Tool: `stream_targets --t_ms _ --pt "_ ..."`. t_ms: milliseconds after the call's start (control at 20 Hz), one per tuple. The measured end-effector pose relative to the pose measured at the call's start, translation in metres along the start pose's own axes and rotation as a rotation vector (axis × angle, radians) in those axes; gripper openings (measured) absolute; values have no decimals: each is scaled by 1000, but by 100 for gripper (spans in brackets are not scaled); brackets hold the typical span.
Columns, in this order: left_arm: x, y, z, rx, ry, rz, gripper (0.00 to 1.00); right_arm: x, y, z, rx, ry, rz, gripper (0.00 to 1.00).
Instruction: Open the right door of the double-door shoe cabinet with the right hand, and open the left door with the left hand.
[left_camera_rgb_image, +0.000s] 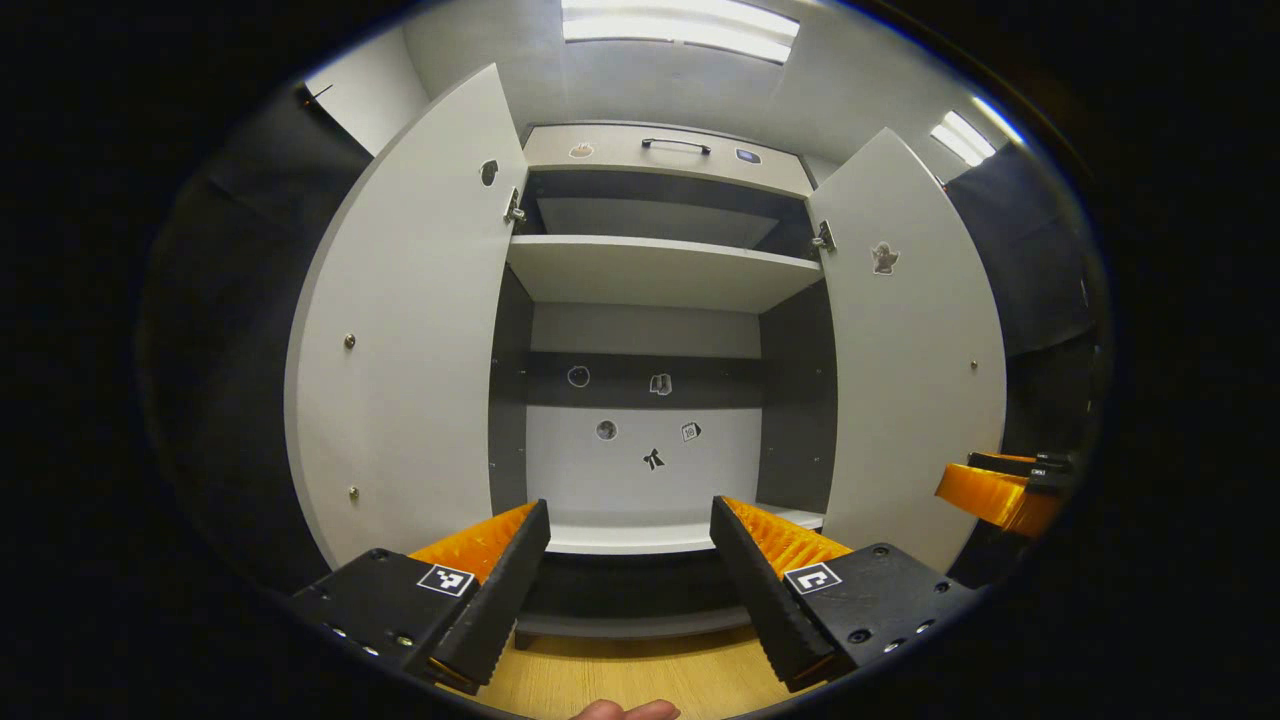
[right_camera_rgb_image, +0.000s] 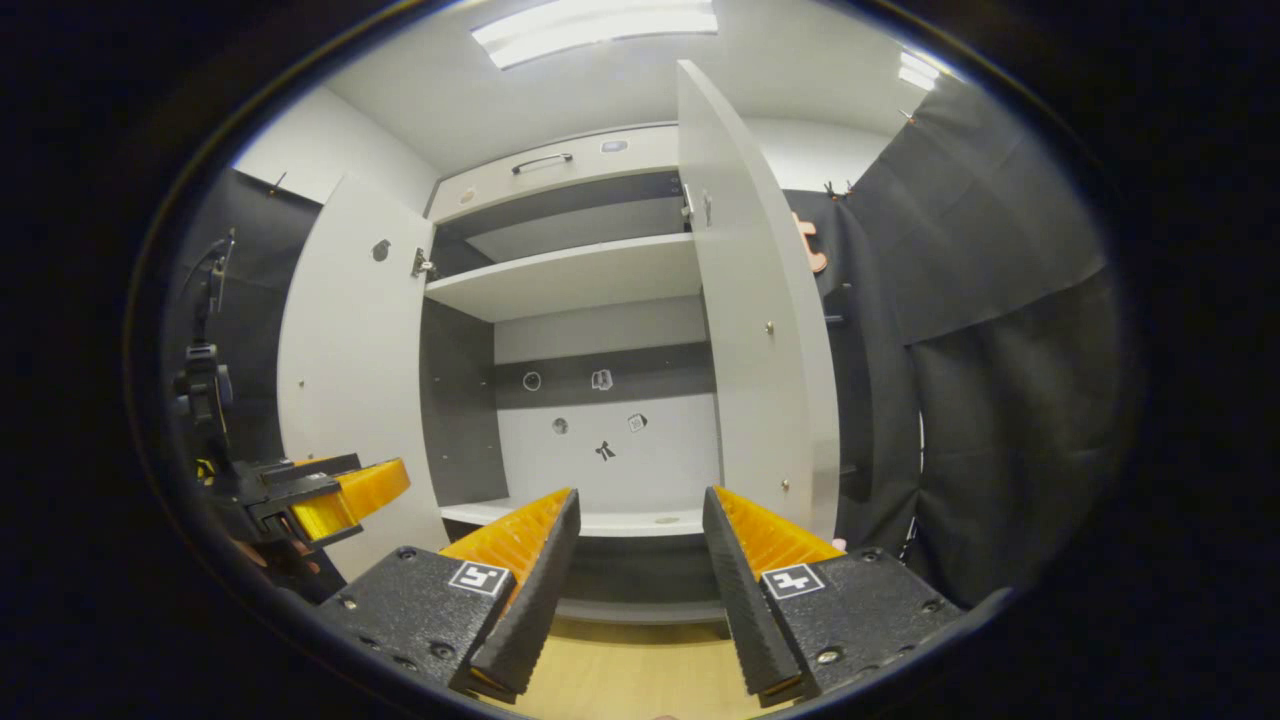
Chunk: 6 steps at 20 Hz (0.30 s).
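The white shoe cabinet (left_camera_rgb_image: 655, 270) stands straight ahead with both doors swung wide. Its left door (left_camera_rgb_image: 410, 320) and right door (left_camera_rgb_image: 915, 360) flare outward, and an empty shelf and several small stickers on the back panel show inside. My left gripper (left_camera_rgb_image: 630, 520) is open and holds nothing, a short way back from the cabinet's bottom shelf. In the right gripper view the left door (right_camera_rgb_image: 345, 370) and right door (right_camera_rgb_image: 760, 330) are also open, and my right gripper (right_camera_rgb_image: 640, 510) stands open and empty. The other gripper's orange finger shows at each view's edge.
A closed drawer with a dark handle (left_camera_rgb_image: 676, 146) tops the cabinet. Light wood floor (left_camera_rgb_image: 620, 675) lies below the cabinet. Black cloth walls (right_camera_rgb_image: 1000, 380) flank both sides. A fingertip (left_camera_rgb_image: 625, 711) shows at the bottom edge.
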<state>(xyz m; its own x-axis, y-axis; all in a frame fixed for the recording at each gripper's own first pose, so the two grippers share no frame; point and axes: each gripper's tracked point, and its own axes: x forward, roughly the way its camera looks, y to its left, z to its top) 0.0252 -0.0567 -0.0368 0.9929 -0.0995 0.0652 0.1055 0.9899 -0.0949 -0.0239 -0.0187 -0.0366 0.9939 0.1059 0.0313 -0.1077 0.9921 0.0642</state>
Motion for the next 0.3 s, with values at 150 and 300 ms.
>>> stream_targets --t_ms 150,300 --pt "0 1 0 4 1 2 97 1 1 0 3 0 1 78" --pt "-1 0 0 4 0 -2 97 0 2 2 -1 -6 0 77"
